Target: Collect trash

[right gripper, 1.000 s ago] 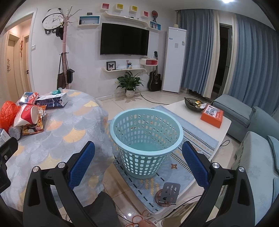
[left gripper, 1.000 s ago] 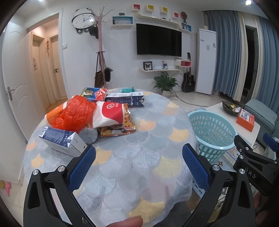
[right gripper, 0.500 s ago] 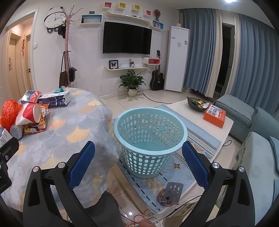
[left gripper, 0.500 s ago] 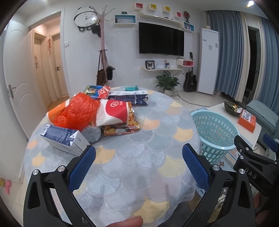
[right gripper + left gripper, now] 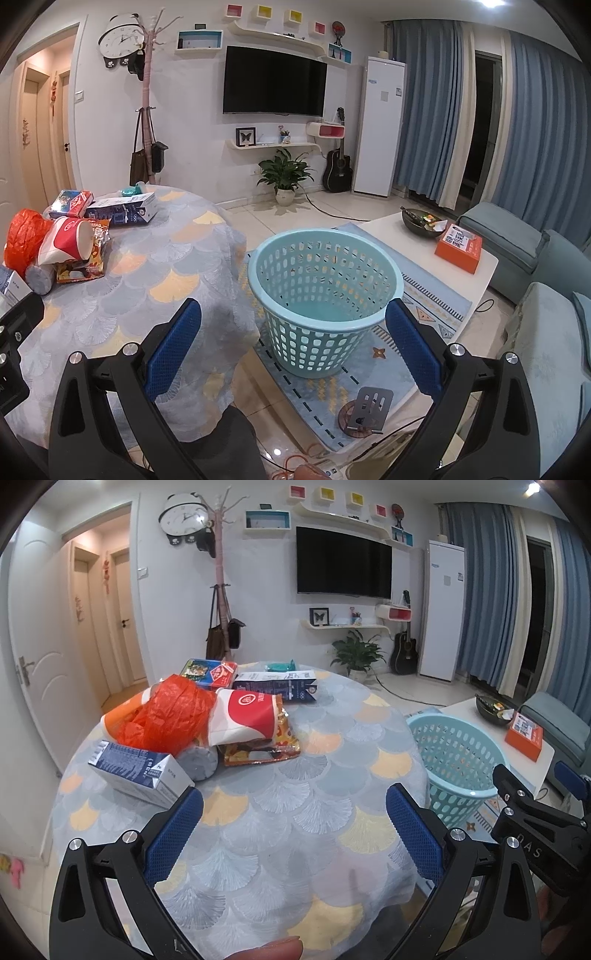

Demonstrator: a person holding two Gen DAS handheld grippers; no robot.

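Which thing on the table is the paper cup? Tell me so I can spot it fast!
Look at the round table with the fan-pattern cloth, then at the heap of trash on its far left side. The paper cup lies on its side there, between the crumpled orange plastic bag and a shiny snack wrapper. It is the only white thing with a big red band and a round logo.

Trash pile (image 5: 207,723) on clothed round table (image 5: 295,812)

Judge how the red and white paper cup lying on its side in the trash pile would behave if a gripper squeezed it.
The paper cup looks thin-walled and probably empty, so likely light and easily crushed. Lying on its side, propped on a snack wrapper, it may roll if nudged.
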